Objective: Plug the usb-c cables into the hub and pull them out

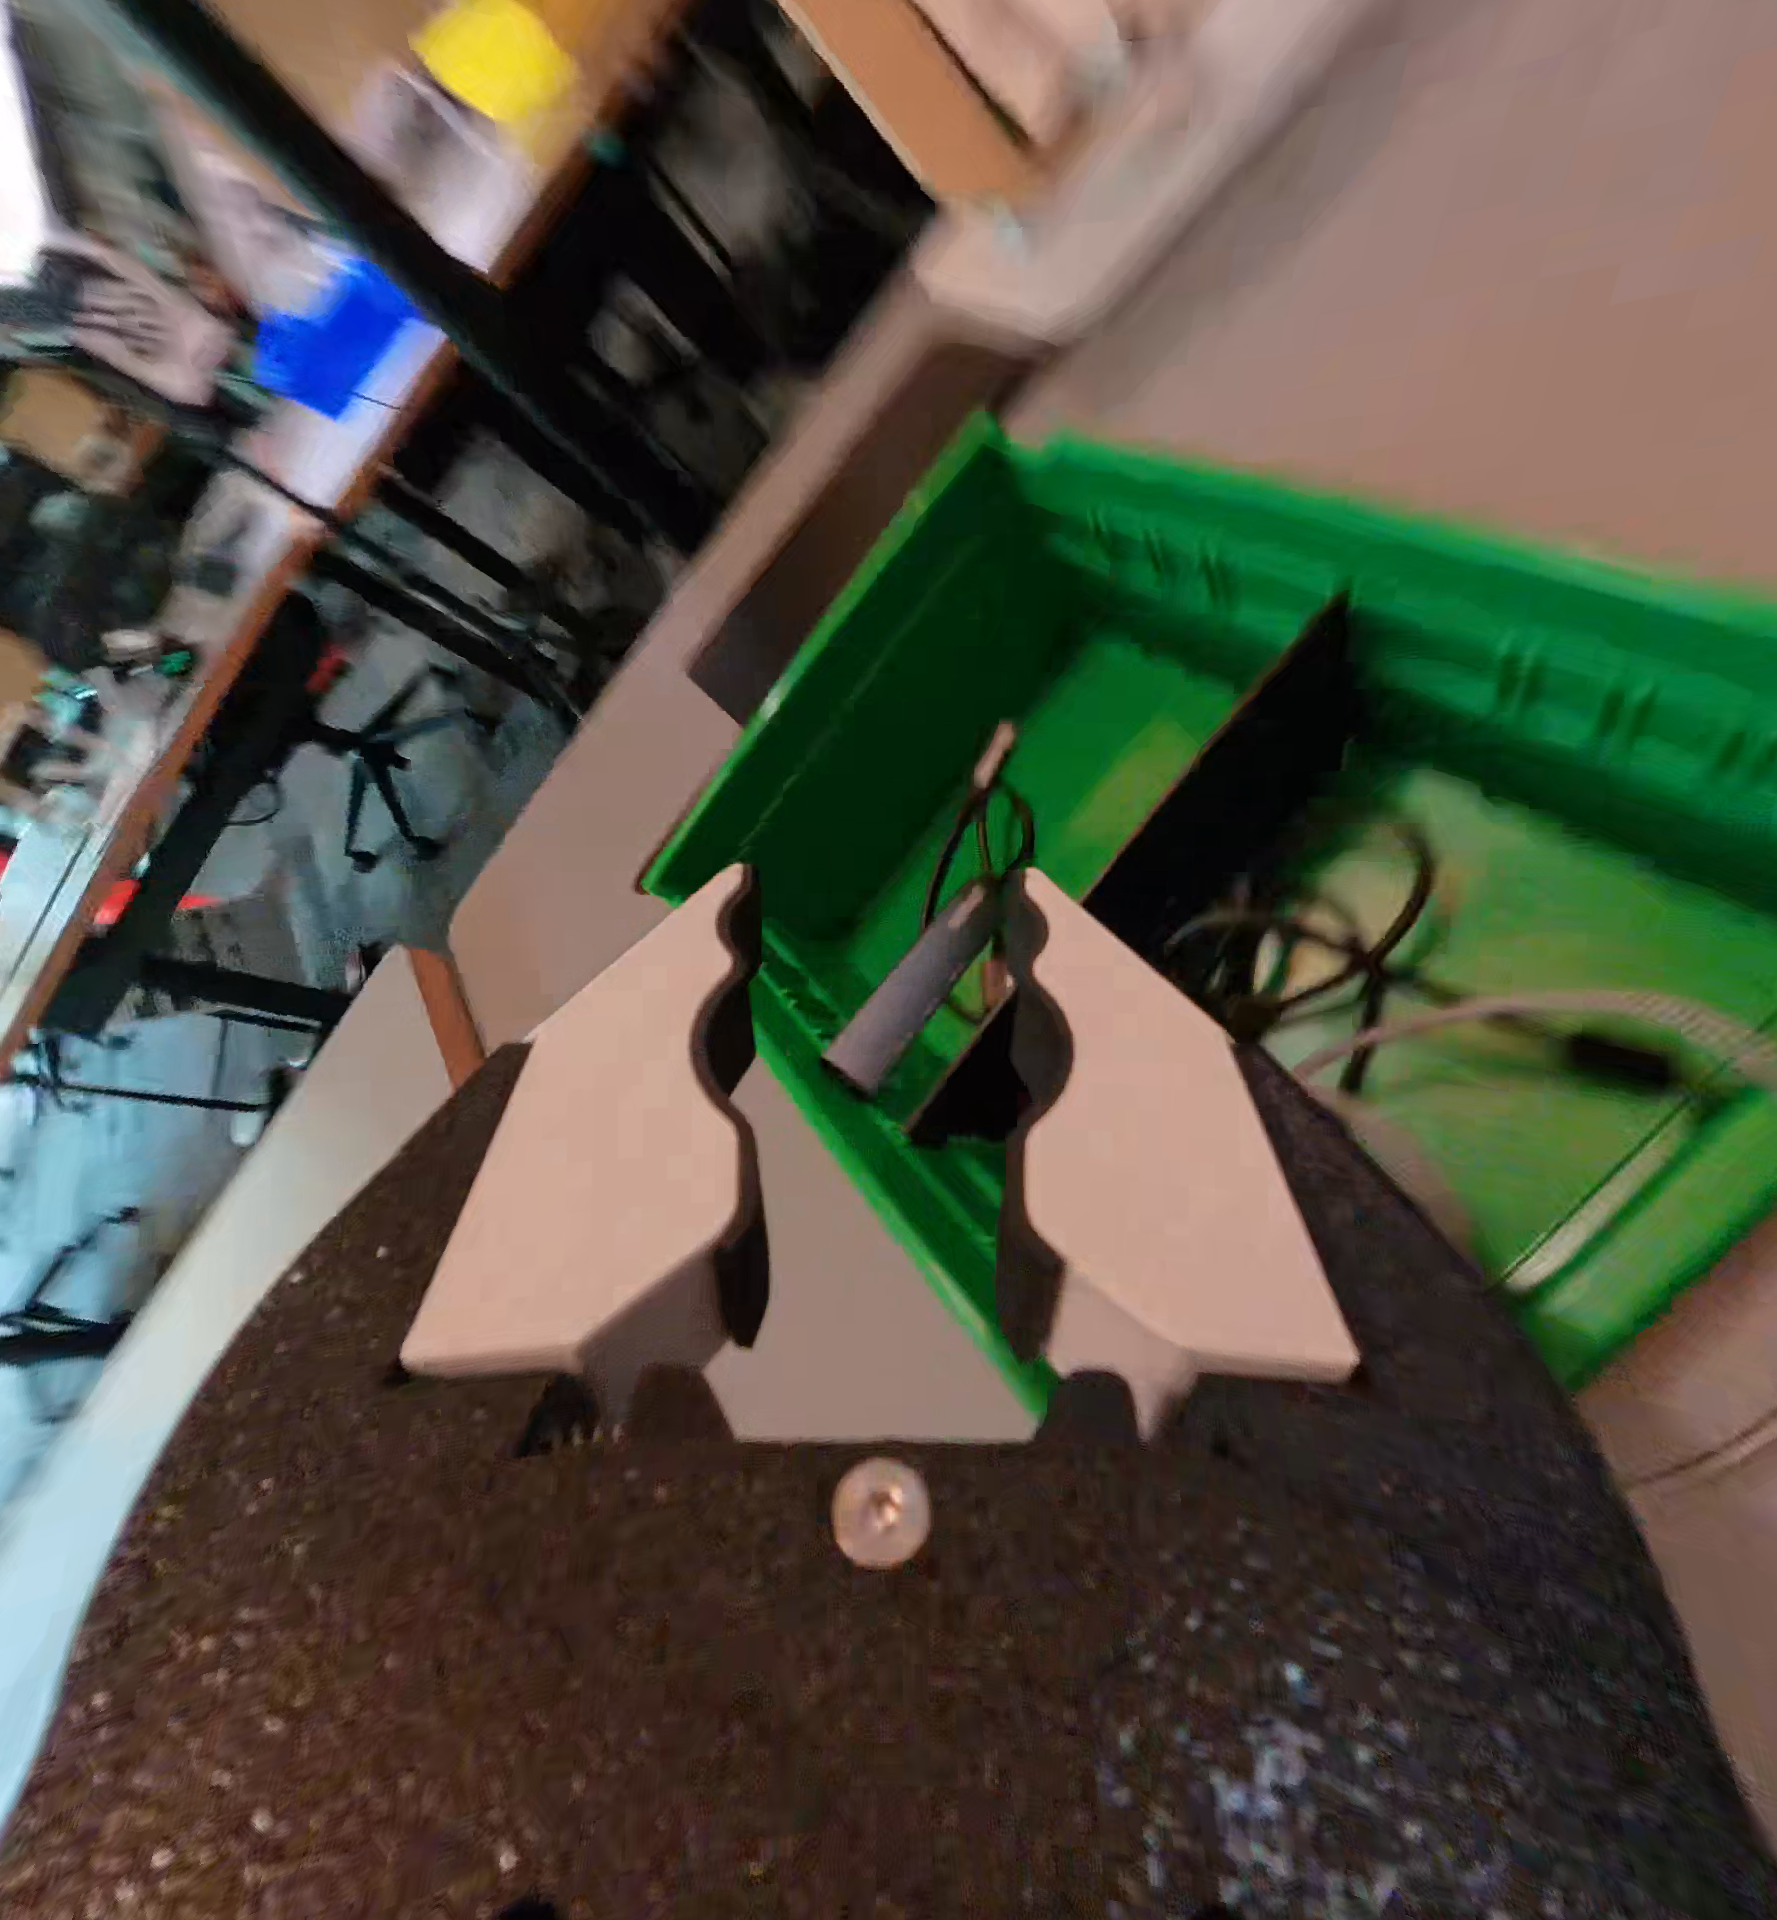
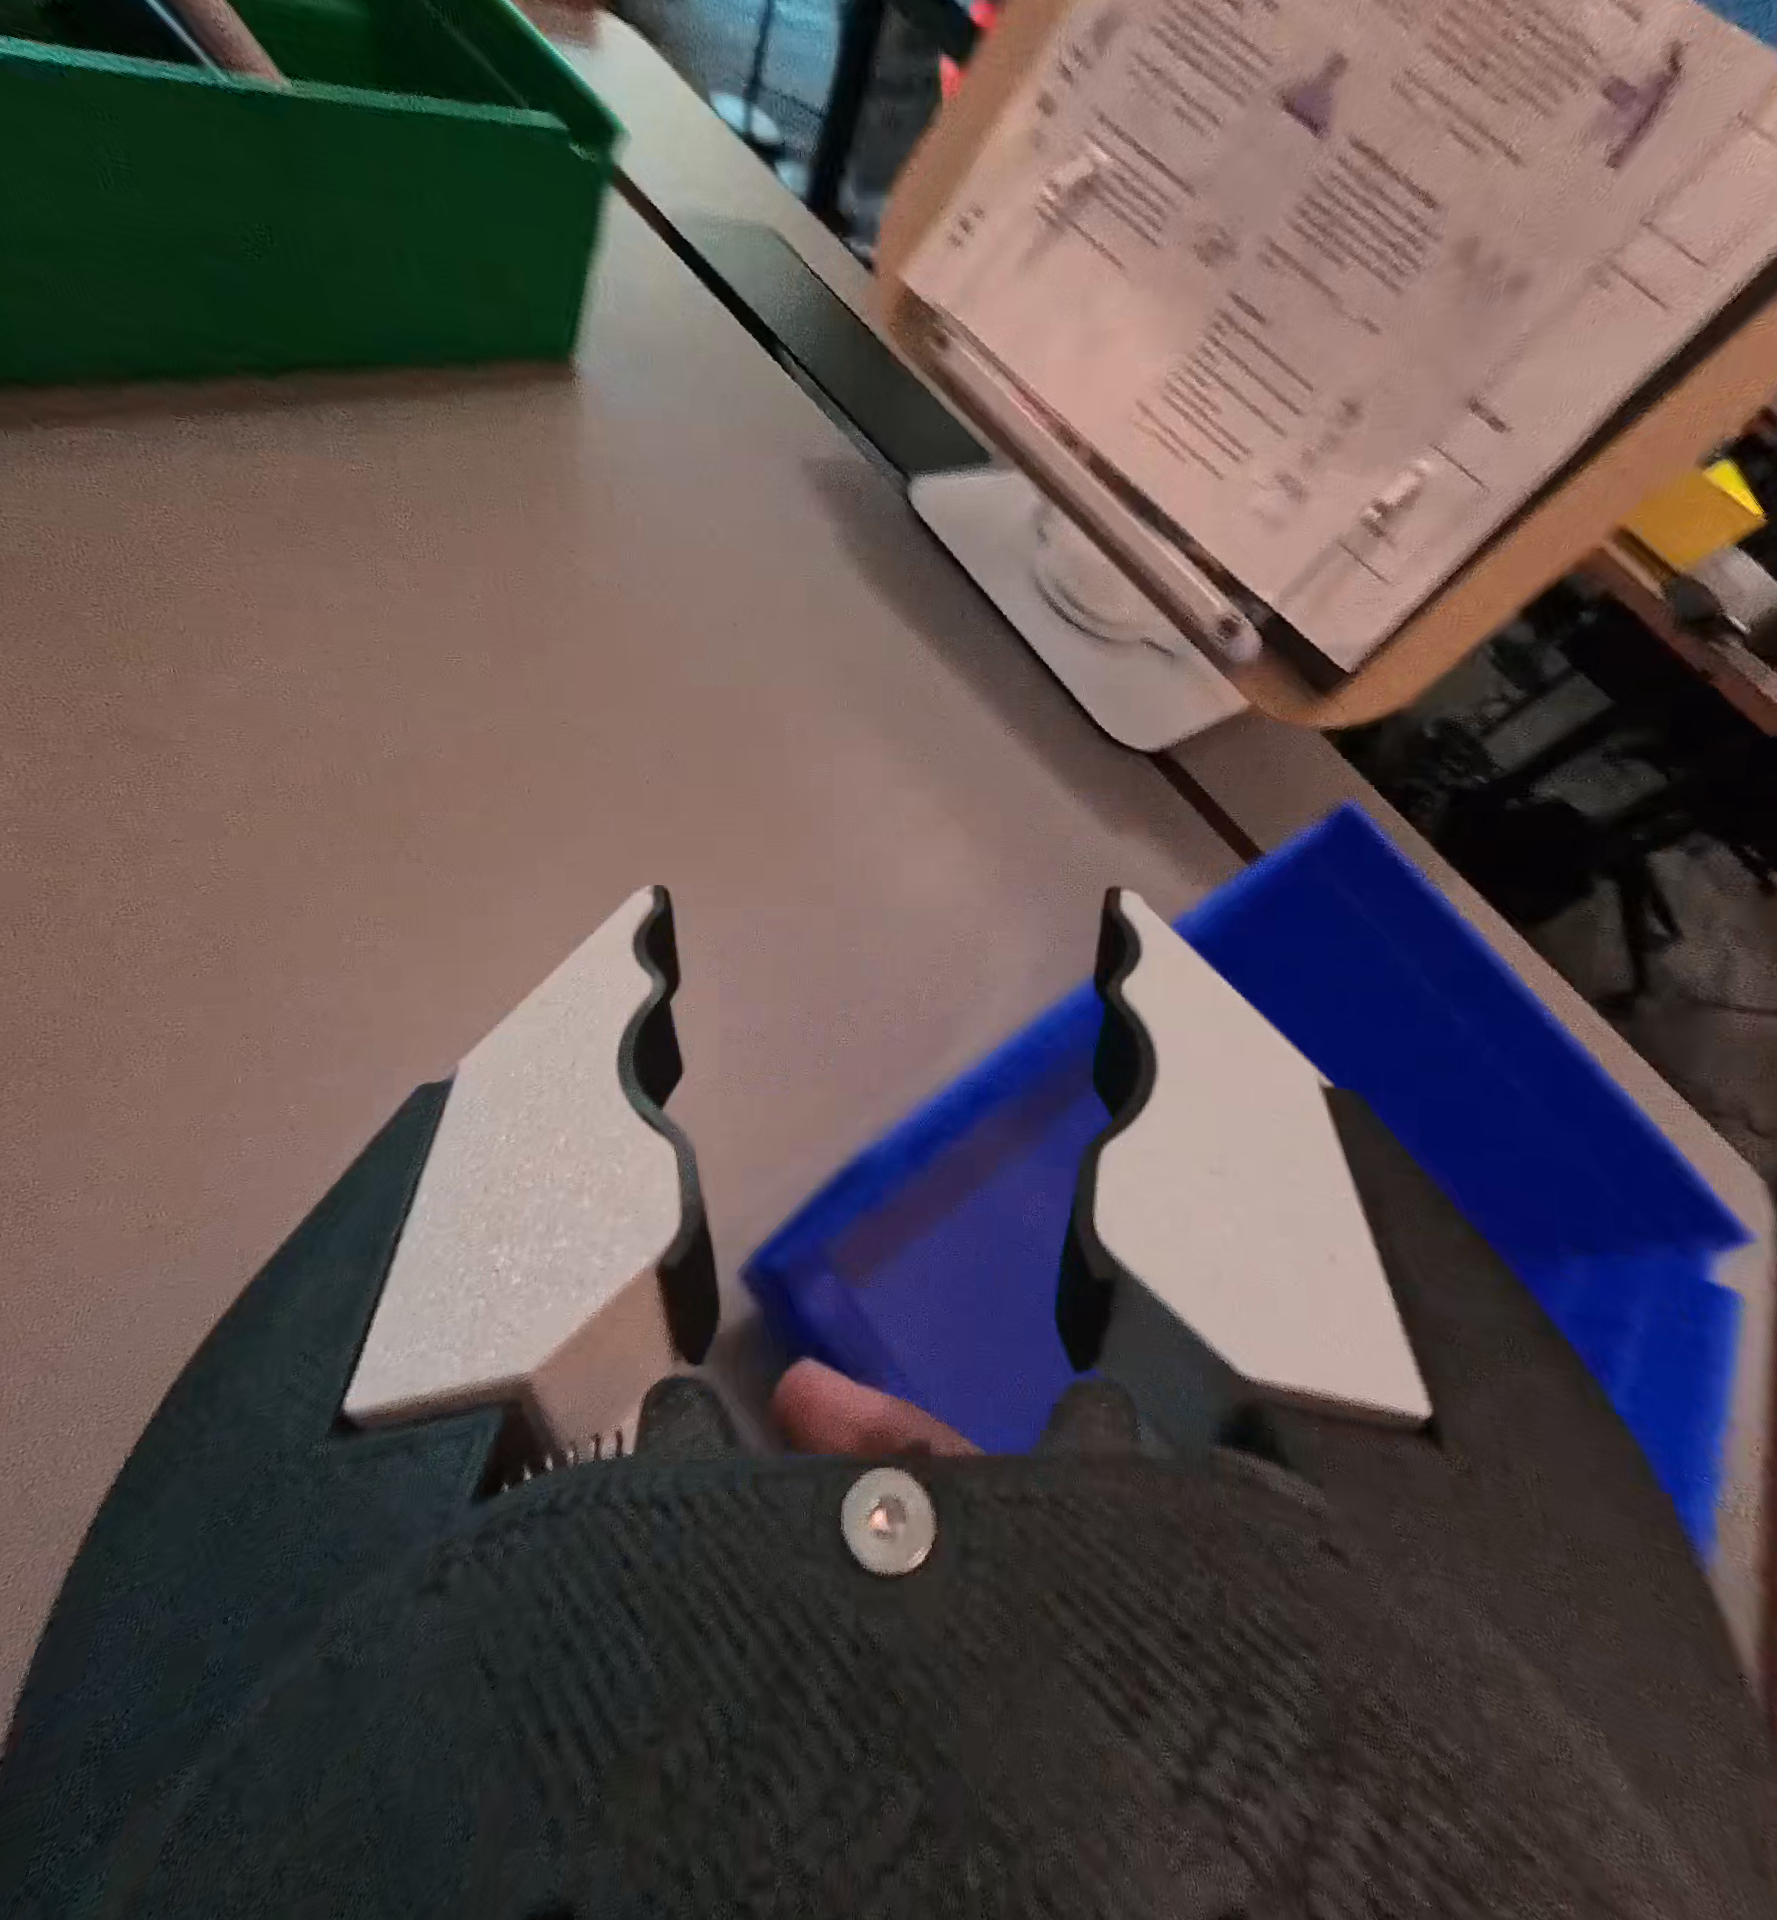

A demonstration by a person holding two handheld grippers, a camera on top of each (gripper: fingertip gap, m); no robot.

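A: Left wrist view first, from the left: blurred shelving, then the left gripper (image 1: 884, 914) with its jaws standing apart and holding nothing, hanging over the near rim of a green bin (image 1: 1549, 665).

B: Where is the hub sitting?

A: The grey hub (image 1: 910, 982) is lying in the bin's left compartment, just beyond the fingertips, with a thin dark lead looping behind it. A black divider (image 1: 1248, 769) is splitting the bin; right of it, dark cables (image 1: 1310, 935) are lying tangled beside a pale cable (image 1: 1466, 1013).

B: And the right wrist view?

A: The green bin (image 2: 240, 229) is sitting far left on the table (image 2: 344, 675). The right gripper (image 2: 884, 925) is hovering spread wide and empty; a blue bin (image 2: 1383, 1039) is showing behind its right finger. A stand with printed sheets (image 2: 1331, 312) is standing at the far right.
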